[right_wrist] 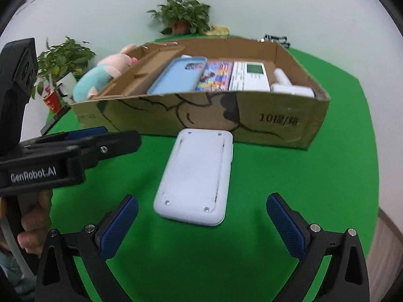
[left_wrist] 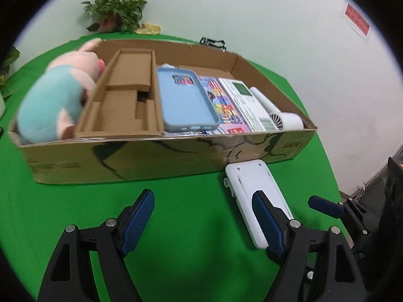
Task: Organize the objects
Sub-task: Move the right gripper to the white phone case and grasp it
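Note:
A white flat device (right_wrist: 195, 176) lies face down on the green table, its far end against the cardboard box (right_wrist: 226, 115); in the left wrist view it (left_wrist: 252, 186) lies at the right. My right gripper (right_wrist: 201, 224) is open, its near end between the fingers, not touching. My left gripper (left_wrist: 204, 216) is open and empty, to the device's left; its right finger overlaps the device in view. The box (left_wrist: 156, 158) holds a plush pig (left_wrist: 55, 100), a cardboard insert (left_wrist: 123, 95), a blue phone case (left_wrist: 186, 100), a colourful booklet (left_wrist: 224, 103), a white calculator (left_wrist: 245, 100) and a white hand fan (left_wrist: 279, 118).
Potted plants stand at the far table edge (right_wrist: 183, 15) and at the left (right_wrist: 60, 60). A black object (left_wrist: 212, 42) lies behind the box. Green cloth (right_wrist: 314, 188) spreads right of the device. The left gripper's body (right_wrist: 63, 156) is at the left in the right wrist view.

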`<action>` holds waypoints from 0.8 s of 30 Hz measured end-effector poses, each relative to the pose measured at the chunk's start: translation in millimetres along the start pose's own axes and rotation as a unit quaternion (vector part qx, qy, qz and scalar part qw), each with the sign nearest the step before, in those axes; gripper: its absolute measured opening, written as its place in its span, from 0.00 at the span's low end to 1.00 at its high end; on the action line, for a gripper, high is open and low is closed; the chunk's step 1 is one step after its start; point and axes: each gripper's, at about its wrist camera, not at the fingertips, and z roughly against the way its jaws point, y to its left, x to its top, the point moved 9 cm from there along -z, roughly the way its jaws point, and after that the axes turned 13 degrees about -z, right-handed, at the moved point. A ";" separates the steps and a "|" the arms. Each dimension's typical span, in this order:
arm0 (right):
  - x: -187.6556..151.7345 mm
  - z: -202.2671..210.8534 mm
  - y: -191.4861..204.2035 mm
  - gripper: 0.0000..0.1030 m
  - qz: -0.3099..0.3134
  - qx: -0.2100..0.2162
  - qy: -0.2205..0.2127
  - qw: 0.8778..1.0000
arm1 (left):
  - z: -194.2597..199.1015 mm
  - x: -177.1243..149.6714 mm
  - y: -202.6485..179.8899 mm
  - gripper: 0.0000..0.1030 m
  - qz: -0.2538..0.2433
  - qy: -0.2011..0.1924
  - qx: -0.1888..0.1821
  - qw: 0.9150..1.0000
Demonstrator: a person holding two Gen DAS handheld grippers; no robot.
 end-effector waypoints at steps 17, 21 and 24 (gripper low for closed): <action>9.1 -35.9 1.0 0.99 0.017 -0.002 0.023 1.000 | -51.9 4.6 -20.5 0.90 -0.015 0.035 -0.035 0.999; 11.7 -35.0 -3.1 0.99 -0.002 0.005 0.020 1.000 | -56.3 6.8 -24.3 0.96 -0.024 0.037 -0.030 0.999; 13.3 -32.5 -0.2 0.88 0.005 0.016 0.017 1.000 | -59.5 9.7 -23.9 0.96 -0.019 0.036 -0.027 0.999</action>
